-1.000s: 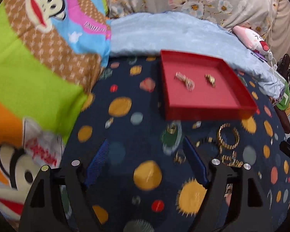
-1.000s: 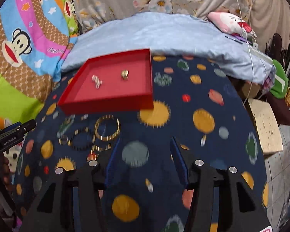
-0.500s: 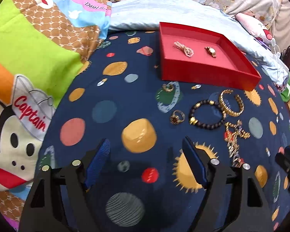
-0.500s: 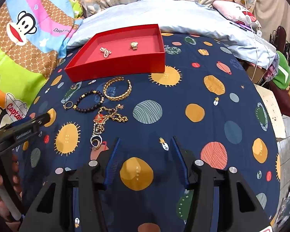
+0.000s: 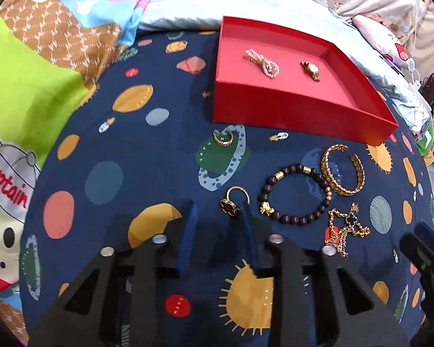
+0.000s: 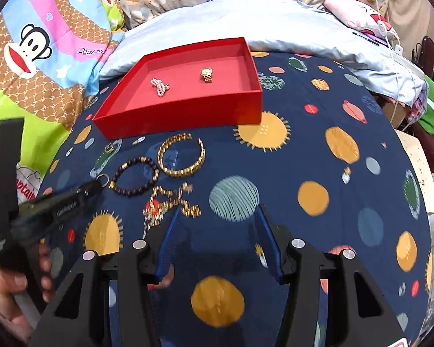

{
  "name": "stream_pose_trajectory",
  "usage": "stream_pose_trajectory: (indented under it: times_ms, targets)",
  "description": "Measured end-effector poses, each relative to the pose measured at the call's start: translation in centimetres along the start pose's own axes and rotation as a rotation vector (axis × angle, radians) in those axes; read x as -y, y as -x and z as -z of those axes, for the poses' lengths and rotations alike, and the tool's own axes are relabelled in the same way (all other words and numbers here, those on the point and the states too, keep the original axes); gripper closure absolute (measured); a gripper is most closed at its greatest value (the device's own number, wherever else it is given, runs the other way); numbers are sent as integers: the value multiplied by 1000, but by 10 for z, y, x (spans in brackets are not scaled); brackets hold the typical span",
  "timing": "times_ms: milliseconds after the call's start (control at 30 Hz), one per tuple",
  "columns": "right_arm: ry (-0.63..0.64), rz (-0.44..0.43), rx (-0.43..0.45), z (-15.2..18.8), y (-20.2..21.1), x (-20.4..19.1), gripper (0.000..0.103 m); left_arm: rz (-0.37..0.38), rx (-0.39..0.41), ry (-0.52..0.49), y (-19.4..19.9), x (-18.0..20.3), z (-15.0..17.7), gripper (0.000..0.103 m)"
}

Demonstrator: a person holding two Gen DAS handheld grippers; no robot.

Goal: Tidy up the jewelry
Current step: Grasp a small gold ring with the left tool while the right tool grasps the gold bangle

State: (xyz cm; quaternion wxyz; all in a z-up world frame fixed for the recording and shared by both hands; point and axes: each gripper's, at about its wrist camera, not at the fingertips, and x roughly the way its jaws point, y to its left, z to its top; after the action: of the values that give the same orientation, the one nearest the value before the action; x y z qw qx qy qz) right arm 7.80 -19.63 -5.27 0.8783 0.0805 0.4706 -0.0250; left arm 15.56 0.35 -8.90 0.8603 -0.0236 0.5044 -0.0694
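Note:
A red tray (image 5: 303,110) at the back holds a pearl piece (image 5: 263,63) and a gold watch (image 5: 311,69). On the planet-print cloth before it lie a small gold ring (image 5: 222,138), a dark-stone ring (image 5: 234,201), a beaded bracelet (image 5: 296,193), a gold bangle (image 5: 343,173) and a gold chain (image 5: 347,228). My left gripper (image 5: 217,214) is low over the cloth with its jaws closing; the dark-stone ring lies at the tips, close to the right finger, with no pad pressing on it. My right gripper (image 6: 217,211) stands open and holds nothing, the chain (image 6: 170,202) just beyond its left finger.
Bright cartoon bedding (image 5: 29,92) rises on the left and a pale blue pillow (image 6: 246,20) lies behind the tray (image 6: 182,115). A person's hand (image 6: 11,295) holds the left gripper (image 6: 98,183) at the lower left of the right wrist view. The bed edge drops off at the right.
Both grippers have sunk closer to the cloth. The left jaws have narrowed a lot and moved up to the dark-stone ring. The right gripper has neared the chain, its gap unchanged.

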Motion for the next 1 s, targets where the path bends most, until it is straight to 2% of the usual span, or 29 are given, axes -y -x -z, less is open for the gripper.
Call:
stream_pose_trajectory:
  times_ms: [100,233,633,833,1000]
  targets:
    - [-2,-17,-3,-13,-12,-3,54,16,1,19,-2,-5,-1,92]
    - [12,-18,1,-28,-24,-9,55,48,-6,29,-3,-10,-4,99]
    - [-20,-35,-26,-46,-57,-8,66,110,38,18,16,-19,-11,101]
    - [-25,-37,-41,-54,-73,-8,79,106,48,18,22,-21,-15,101]
    - [5,-14,-53,-56,-82,-11,98,104,48,19,22,-22,-16,101]
